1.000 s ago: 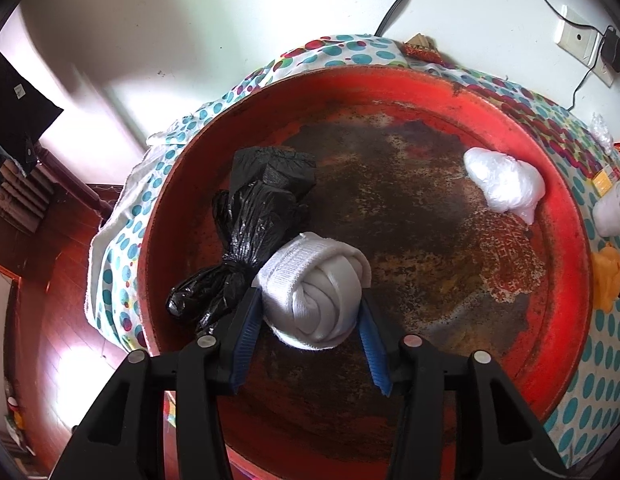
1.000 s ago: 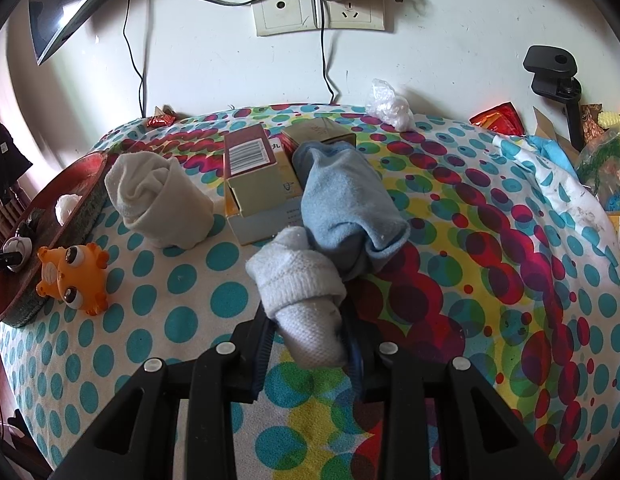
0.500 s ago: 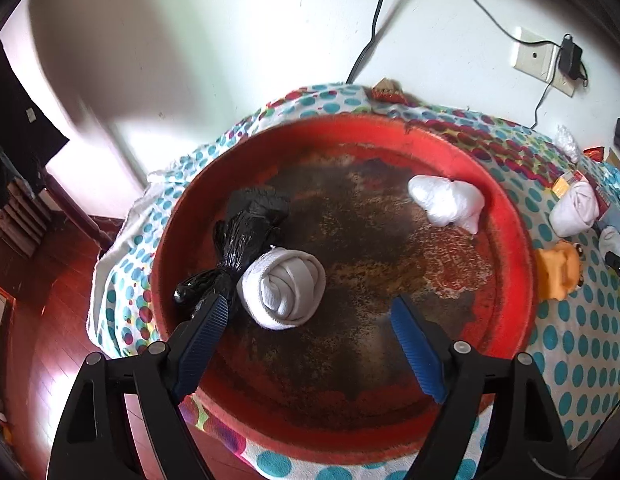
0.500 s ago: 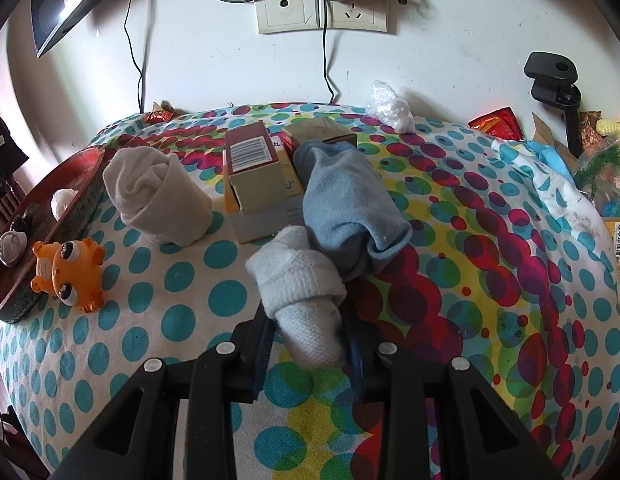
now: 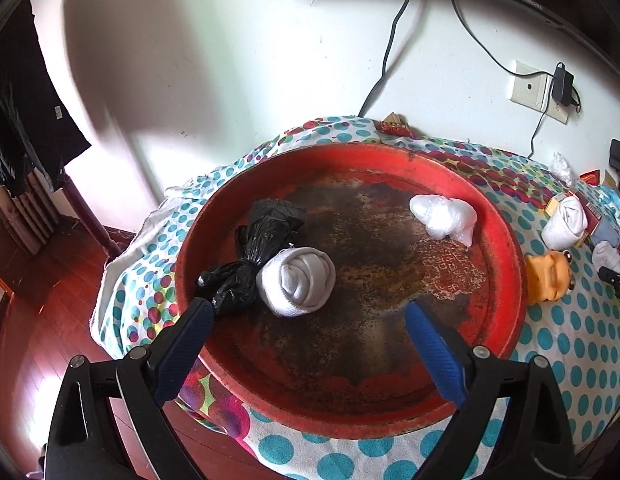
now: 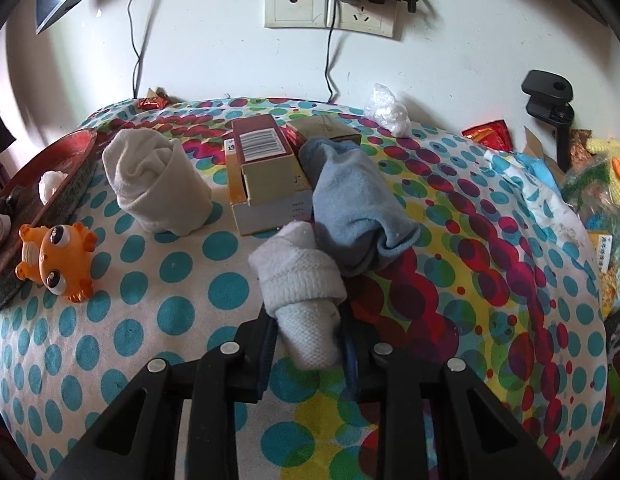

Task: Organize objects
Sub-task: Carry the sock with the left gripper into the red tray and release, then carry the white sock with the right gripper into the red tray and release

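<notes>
Socks and other small things are seen spread over a dotted cloth [image 6: 157, 280] and a round red tray [image 5: 506, 240]. In the left wrist view, a rolled white sock [image 5: 297, 282] is seen lying on the tray at centre left of the frame, touching a knotted black bag [image 5: 257, 240] that lies just to its left. A white plastic bag [image 5: 444, 216] is seen on the tray at upper right, well apart from both. The left gripper [image 5: 305, 326] is shown at the bottom of the frame with its jaws opening and set wide apart; the rolled white sock is not pressed by either blue pad and lies just beyond the fingertips, nearer the left one. An orange toy fish [image 5: 548, 278] is seen on the cloth just outside the tray's right rim. In the right wrist view, the right gripper [image 6: 307, 334] is shown at lower centre, its jaws drawn in tight and clamped on the lower end of a grey-white sock [image 6: 299, 280], whose rolled cuff stands up above the fingers. A blue sock [image 6: 350, 204] is seen lying just behind it, touching it, and leaning against a cardboard box [image 6: 261, 172]. A rolled cream sock [image 6: 155, 186] is set to the left of the box, and the toy fish [image 6: 55, 258] is seen at the left edge beside the tray's rim [image 6: 65, 152]. A wall socket [image 6: 330, 2] with a plugged-in charger is seen at the top.
</notes>
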`<state>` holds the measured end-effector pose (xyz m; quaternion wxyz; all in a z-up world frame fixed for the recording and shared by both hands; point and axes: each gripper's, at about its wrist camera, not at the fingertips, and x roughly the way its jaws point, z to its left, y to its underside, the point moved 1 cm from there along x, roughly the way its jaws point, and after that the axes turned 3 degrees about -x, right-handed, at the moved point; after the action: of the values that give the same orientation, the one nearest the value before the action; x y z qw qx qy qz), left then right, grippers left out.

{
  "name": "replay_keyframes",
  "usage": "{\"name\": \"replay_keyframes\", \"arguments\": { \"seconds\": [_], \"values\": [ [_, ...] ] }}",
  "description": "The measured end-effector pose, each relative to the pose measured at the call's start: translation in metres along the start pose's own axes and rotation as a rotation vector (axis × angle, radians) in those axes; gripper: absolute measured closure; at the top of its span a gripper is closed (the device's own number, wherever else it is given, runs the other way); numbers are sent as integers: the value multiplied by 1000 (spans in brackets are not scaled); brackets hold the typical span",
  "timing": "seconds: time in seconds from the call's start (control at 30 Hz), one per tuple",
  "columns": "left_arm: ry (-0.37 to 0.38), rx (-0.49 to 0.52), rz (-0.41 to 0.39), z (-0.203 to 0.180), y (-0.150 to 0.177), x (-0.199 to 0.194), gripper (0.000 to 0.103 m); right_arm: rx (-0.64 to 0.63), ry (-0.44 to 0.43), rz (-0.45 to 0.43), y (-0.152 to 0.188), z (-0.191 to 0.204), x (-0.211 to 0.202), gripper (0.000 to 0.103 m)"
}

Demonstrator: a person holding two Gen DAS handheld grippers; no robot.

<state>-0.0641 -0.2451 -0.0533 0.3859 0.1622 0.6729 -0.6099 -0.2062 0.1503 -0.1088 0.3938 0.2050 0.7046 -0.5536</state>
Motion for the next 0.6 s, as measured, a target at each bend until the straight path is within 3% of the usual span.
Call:
{"name": "replay_keyframes", "arguments": {
  "seconds": [0.3,0.6],
  "values": [
    [-2,37,-25,-1,3,-3,2,70,17,-13,4,16,-24,78],
    [-3,8,-7,13,4,4,1,64,-43,-48,-8,56,-57,78]
  ]
}}
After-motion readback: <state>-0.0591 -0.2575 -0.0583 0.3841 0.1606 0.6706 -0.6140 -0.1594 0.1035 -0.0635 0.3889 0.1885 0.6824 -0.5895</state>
